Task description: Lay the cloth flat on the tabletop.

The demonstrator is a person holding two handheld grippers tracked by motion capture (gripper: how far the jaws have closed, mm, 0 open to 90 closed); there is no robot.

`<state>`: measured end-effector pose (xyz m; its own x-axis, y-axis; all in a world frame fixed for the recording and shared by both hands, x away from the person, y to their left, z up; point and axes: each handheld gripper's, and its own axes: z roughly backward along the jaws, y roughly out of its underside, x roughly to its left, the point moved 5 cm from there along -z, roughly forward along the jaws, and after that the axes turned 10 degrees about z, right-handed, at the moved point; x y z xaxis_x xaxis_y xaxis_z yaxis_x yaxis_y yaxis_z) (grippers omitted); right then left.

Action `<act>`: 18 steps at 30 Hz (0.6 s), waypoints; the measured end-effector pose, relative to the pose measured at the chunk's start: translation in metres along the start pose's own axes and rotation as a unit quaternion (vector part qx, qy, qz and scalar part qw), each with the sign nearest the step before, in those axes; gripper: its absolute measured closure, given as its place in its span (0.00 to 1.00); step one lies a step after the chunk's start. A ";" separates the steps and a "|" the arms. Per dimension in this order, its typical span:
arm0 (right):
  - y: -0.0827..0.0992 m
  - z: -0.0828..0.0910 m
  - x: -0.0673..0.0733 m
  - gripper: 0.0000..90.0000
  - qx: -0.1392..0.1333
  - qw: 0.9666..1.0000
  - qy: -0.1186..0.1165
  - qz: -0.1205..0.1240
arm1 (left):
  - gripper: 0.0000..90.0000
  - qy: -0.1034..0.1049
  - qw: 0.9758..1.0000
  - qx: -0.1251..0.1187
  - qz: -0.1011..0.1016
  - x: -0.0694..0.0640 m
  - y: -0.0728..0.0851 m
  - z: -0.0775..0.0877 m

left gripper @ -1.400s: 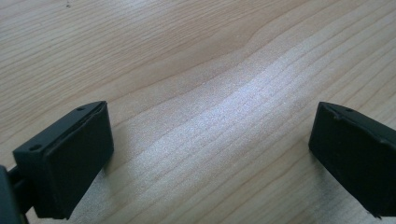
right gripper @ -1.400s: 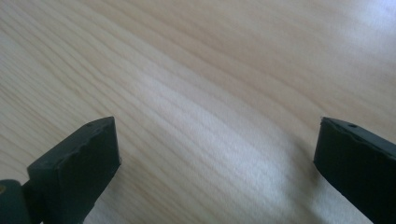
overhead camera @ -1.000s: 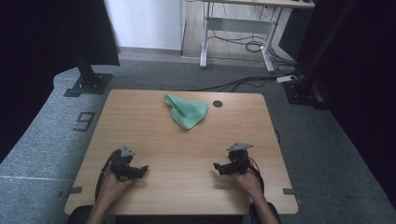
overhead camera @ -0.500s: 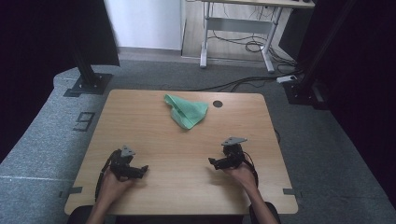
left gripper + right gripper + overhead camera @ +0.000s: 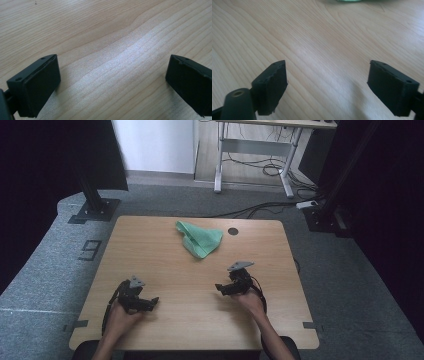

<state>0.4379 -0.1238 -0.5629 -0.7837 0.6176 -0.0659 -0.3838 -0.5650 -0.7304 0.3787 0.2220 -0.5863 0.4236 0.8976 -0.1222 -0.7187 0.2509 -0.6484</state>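
Right gripper (image 5: 220, 288), held in the person's right hand (image 5: 248, 301), sits low over the near half of the wooden table (image 5: 150, 245), right of its middle, with its jaws pointing toward the table's centre. Its jaws stand apart with bare wood between them, as the right gripper view shows (image 5: 327, 85); they have just been closing a little, yet nothing lies between them and they grasp nothing. A grey three-cornered plate tops this gripper, and a black cable trails back along the wrist.

Left gripper (image 5: 151, 302), held in the left hand (image 5: 120, 316), rests near the table's front left corner. Its jaws are likewise spread wide over bare wood in the left gripper view (image 5: 112, 87), released and holding nothing.

Green cloth (image 5: 200, 239) lies crumpled on the far half of the table, close to the far edge and just left of a round dark hole (image 5: 233, 231) in the tabletop. It is well apart from both grippers; its near edge shows as a green strip (image 5: 348, 0) at the top of the right gripper view.

Grey carpet (image 5: 50, 280) surrounds the table.
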 end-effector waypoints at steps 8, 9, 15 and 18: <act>-0.017 -0.012 0.001 0.30 -0.011 1.000 -0.007 0.011 | 0.00 0.000 1.000 0.000 -0.001 0.000 0.000 0.000; -0.018 -0.013 0.001 0.32 -0.011 1.000 -0.008 0.012 | 0.00 0.000 1.000 0.000 -0.001 0.000 0.000 0.000; -0.026 -0.021 0.000 0.39 -0.009 1.000 -0.007 0.025 | 0.00 0.001 1.000 0.000 -0.001 0.000 0.000 0.000; -0.031 -0.027 -0.003 0.44 -0.011 0.999 -0.007 0.029 | 0.00 0.001 1.000 0.000 -0.002 0.000 0.000 0.000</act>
<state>0.4655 -0.0932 -0.5585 -0.8107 0.5768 -0.0998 -0.3265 -0.5871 -0.7408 0.3793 0.2218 -0.5862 0.4276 0.8957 -0.1218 -0.7176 0.2545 -0.6483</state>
